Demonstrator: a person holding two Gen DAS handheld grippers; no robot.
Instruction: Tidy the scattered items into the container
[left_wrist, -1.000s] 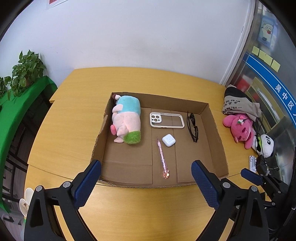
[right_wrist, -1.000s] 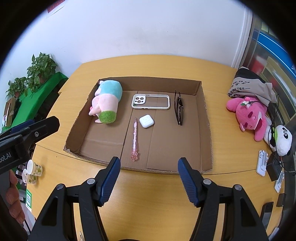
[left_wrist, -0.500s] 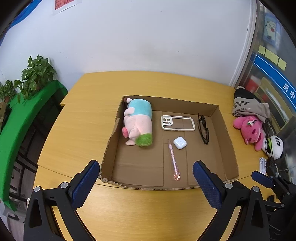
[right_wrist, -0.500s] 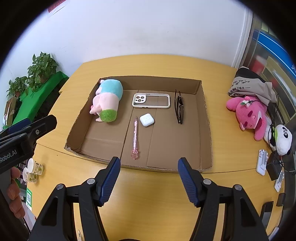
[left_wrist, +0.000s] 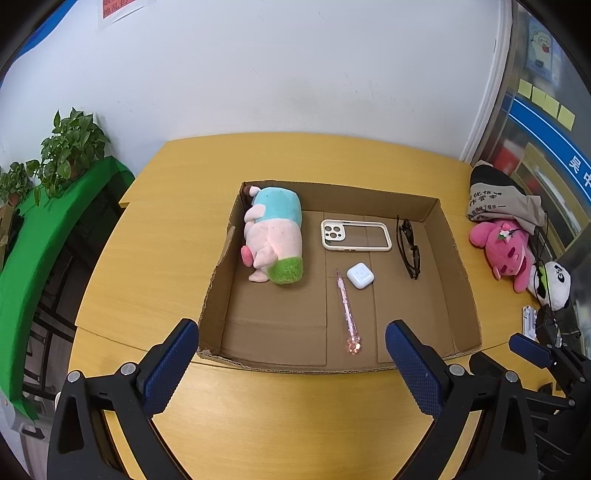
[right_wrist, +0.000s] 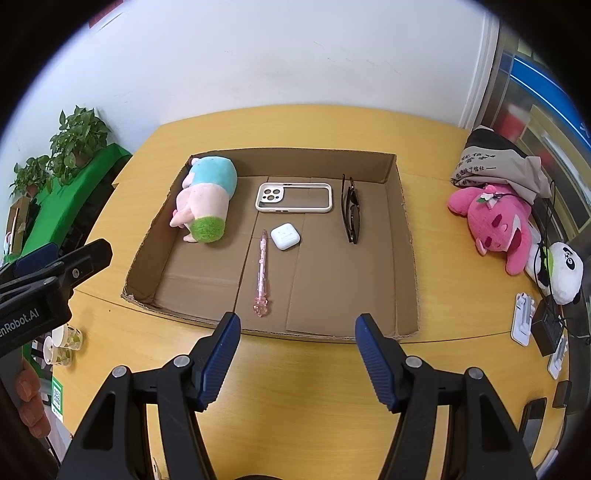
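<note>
A matt corrugated cardboard box (left_wrist: 458, 258) sits on a smooth wood-grain table (left_wrist: 295, 406), holding a fuzzy plush toy (left_wrist: 275, 236) and a glossy white earbud case (left_wrist: 359, 275).

Shallow open cardboard box (left_wrist: 452, 236) on table, plush (left_wrist: 275, 236) lying on its side by left wall, white phone case (left_wrist: 355, 235) flat near back, dark glasses (left_wrist: 409, 245) apparently folded at right, white earbud case (left_wrist: 359, 275) mid-floor, pink pen (left_wrist: 347, 312) lengthwise beside it.

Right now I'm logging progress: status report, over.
Both jaws open, empty. Plush, phone case, earbud case, pen, glasses inside cardboard box. Nothing in the way.
</note>
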